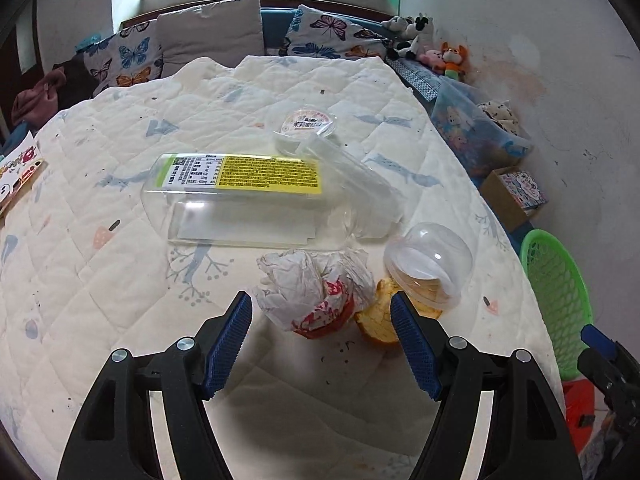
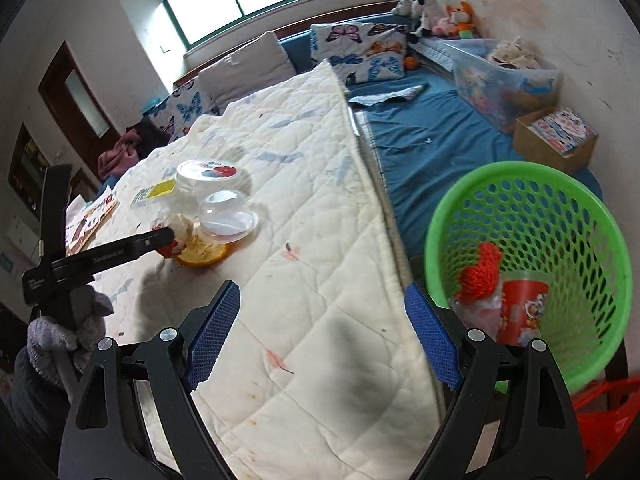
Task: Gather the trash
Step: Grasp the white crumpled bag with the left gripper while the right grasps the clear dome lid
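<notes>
Crumpled wrapper (image 1: pixel 316 292) lies at 12 o'clock between left gripper's (image 1: pixel 321 346) spread jaws; right gripper (image 2: pixel 322 334) gapes empty, green basket (image 2: pixel 600 216) at 2 o'clock.

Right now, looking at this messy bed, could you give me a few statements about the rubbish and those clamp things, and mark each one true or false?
1. The green basket already holds a red cup. True.
2. The left gripper is squeezing the crumpled wrapper. False: its fingers stand apart, the wrapper ahead of them, ungripped.
3. The orange peel lies beside a clear dome container. True.
4. The right gripper carries a bottle. False: it is open and empty.
5. The long clear box with the yellow label sits in the basket. False: it lies on the quilt.
</notes>
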`<action>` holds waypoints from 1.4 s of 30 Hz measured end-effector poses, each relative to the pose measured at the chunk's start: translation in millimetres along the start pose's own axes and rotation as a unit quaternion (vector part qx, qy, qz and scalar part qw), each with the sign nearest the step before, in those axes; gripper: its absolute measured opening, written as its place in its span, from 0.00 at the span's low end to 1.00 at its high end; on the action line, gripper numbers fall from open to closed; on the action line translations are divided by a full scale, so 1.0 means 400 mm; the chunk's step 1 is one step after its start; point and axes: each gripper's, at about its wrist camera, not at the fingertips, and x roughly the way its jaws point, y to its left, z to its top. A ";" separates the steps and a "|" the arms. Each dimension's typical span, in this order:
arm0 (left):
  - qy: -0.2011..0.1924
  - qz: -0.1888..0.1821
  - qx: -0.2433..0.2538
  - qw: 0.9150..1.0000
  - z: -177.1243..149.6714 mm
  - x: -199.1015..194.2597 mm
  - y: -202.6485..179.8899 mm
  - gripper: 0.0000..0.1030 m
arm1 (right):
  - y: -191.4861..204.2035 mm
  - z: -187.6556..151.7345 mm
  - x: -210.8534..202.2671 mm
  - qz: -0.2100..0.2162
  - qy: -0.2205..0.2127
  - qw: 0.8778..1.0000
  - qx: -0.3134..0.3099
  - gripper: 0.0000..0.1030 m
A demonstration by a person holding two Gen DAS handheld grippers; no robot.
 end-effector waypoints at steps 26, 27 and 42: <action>-0.034 -0.030 0.003 0.999 -0.029 -0.111 0.056 0.35 | 0.179 0.092 0.182 0.038 0.034 0.996 -0.074 0.74; -0.036 -0.029 0.004 0.999 -0.029 -0.117 0.060 0.35 | 0.186 0.096 0.189 0.040 0.034 0.996 -0.076 0.74; -0.050 -0.023 0.012 0.998 -0.045 -0.177 0.093 0.35 | 0.247 0.134 0.305 0.027 0.051 0.995 -0.085 0.67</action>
